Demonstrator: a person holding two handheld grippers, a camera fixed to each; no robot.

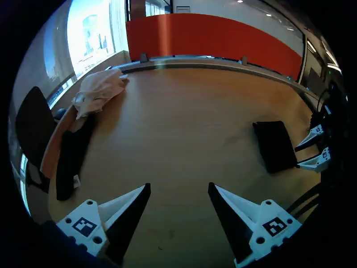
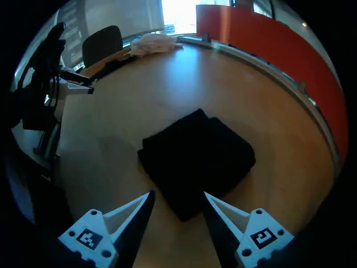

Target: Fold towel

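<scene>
- black towel (image 2: pixel 196 163): folded into a thick rectangle, flat on the wooden table (image 2: pixel 147 98), well in from the curved far edge.
- right gripper (image 2: pixel 176 193): jaws moderately apart, holding nothing. Tips sit right at the towel's near corner, one on each side. They seem to be just clear of the fabric, but this is hard to call from this angle.
- left gripper (image 1: pixel 178 187): jaws wide apart and empty, over bare table. The towel is well off to its right, just beside the right gripper's fingers.
- white crumpled cloth (image 1: pixel 98 89): far left corner of the table.
- dark cloth (image 1: pixel 73 156): lies along the left edge.
- chair (image 1: pixel 33 125): beyond the left edge.
- orange partition (image 1: pixel 209 35): behind the far edge.
</scene>
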